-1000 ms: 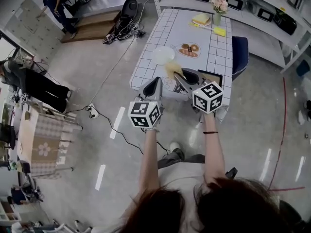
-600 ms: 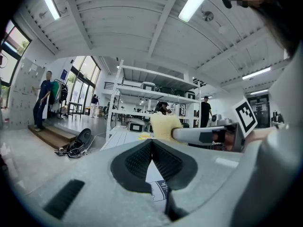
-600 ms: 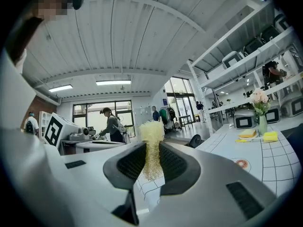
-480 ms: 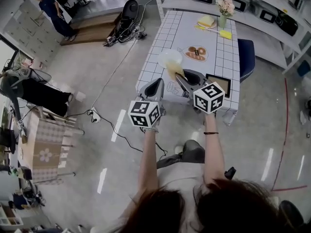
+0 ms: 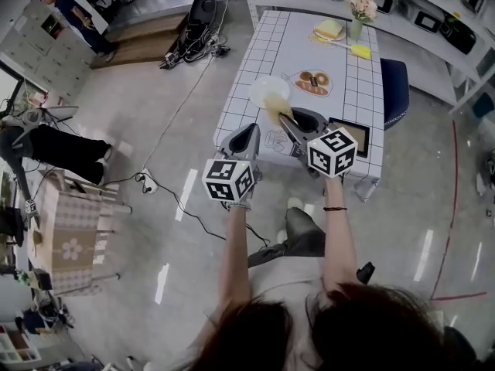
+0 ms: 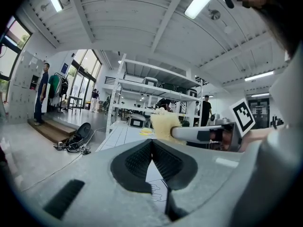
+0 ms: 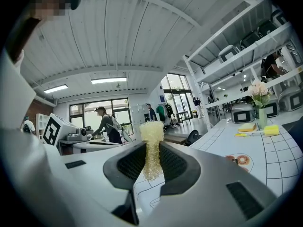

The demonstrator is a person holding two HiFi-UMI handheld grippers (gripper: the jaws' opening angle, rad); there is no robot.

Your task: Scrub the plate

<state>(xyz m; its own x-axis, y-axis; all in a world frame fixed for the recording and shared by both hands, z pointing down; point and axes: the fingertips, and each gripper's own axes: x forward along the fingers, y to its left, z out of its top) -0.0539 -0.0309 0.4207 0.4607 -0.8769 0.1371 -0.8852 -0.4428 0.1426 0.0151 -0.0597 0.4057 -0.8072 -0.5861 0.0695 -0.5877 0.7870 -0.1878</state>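
Note:
A white plate (image 5: 267, 90) lies on the near left part of the grid-patterned table (image 5: 340, 91). My right gripper (image 5: 285, 120) is shut on a yellow fibrous scrubber (image 5: 278, 108), whose tip overlaps the plate's near edge in the head view. In the right gripper view the scrubber (image 7: 151, 145) stands upright, pinched between the jaws of the right gripper (image 7: 151, 156). My left gripper (image 5: 251, 128) hangs beside it over the table's near edge, shut with nothing in it. From the left gripper (image 6: 152, 143) I see the scrubber (image 6: 164, 125) and the right gripper (image 6: 203, 134) to the right.
On the table lie a mat with doughnuts (image 5: 309, 81), a black-framed tablet (image 5: 345, 128), a flower vase (image 5: 360, 8), a yellow sponge (image 5: 360, 51) and a bread-like block (image 5: 329, 29). A blue chair (image 5: 393, 79) stands right of the table. Shelves (image 5: 402, 10) run behind. Cables (image 5: 189, 49) lie on the floor.
The table and plate have shifted a little in the head view as the person steps nearer. Both grippers keep their pose, and the scrubber stays clamped.

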